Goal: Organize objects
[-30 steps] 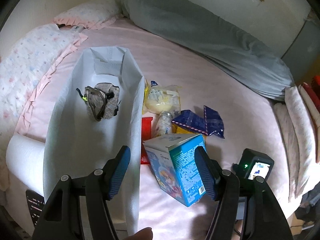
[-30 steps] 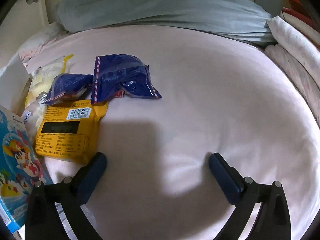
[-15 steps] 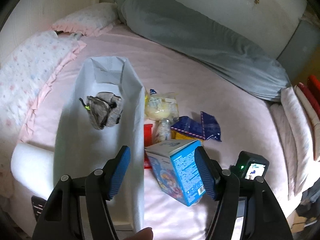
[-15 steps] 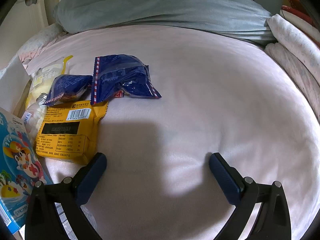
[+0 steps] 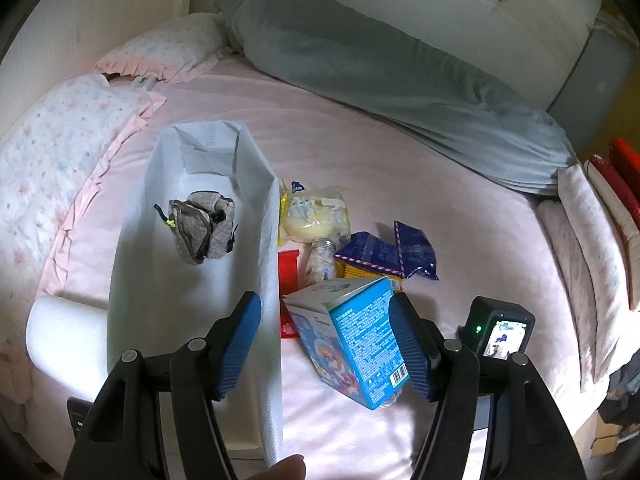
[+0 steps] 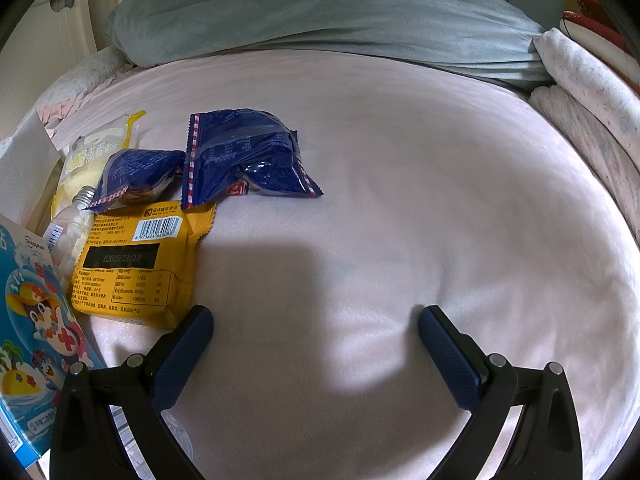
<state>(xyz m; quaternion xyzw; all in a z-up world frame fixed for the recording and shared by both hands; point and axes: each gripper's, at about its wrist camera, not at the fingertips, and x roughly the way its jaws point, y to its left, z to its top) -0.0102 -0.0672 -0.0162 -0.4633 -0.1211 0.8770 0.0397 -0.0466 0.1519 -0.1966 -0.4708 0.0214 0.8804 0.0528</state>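
L gripper [image 5: 326,344] spread wide, nothing held; straddles white bag's [image 5: 160,280] near wall and blue carton [image 5: 352,344]. Carton on bed beside bag, tilted, cartoon print. Advice: shift right to clear the wall, pinch carton's flat sides. R gripper [image 6: 316,344] also agape, empty.

left gripper [image 5: 327,343]: two black plastic arms, angular, with cut-out slots near the base
left pads [image 5: 240,342]: long blue strips, fine diamond-grid texture, on the inner faces
left pivots: round silver screw heads, two on each arm
right gripper [image 6: 314,350]: same black frame, triangular cut-outs low in each arm
right pads [image 6: 450,356]: darker navy, same knurled texture, rounded tips
right pivots: silver screw heads, two per arm
right-gripper camera block [image 5: 498,330]: small black box, lit rear screen, green LED
fingertip [image 5: 286,468]: one tip at bottom edge, nothing worn on it
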